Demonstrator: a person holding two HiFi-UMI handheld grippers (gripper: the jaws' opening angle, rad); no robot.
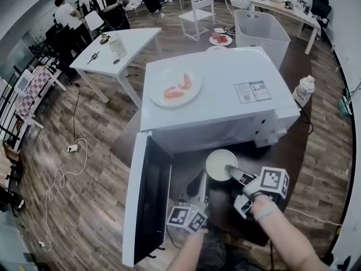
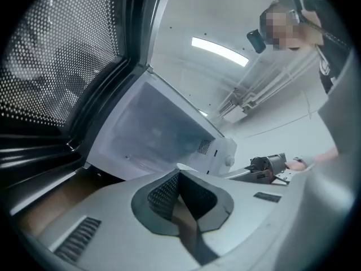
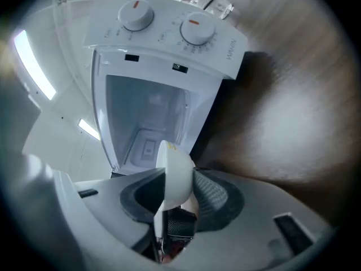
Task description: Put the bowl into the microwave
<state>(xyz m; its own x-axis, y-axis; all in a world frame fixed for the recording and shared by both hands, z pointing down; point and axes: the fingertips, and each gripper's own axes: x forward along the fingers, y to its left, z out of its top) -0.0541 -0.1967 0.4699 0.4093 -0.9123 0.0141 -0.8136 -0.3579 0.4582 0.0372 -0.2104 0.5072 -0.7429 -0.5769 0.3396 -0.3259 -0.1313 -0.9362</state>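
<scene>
A white microwave (image 1: 220, 95) stands on a dark brown table, its door (image 1: 148, 202) swung wide open to the left. My right gripper (image 1: 231, 170) is shut on the rim of a white bowl (image 1: 221, 165), which it holds just in front of the oven's opening. In the right gripper view the bowl (image 3: 176, 176) stands on edge between the pads, with the empty cavity (image 3: 146, 123) straight ahead. My left gripper (image 1: 198, 185) is lower, beside the door's inner face. Its jaws meet at the tips with nothing between them (image 2: 179, 176). The left gripper view also shows the cavity (image 2: 163, 134) and the door's mesh window (image 2: 62, 66).
A plate with red food (image 1: 175, 87) lies on top of the microwave. A white bottle (image 1: 304, 89) stands at the table's right. Behind are a white table (image 1: 115, 47), a clear plastic bin (image 1: 260, 30), a chair (image 1: 198, 10) and several people.
</scene>
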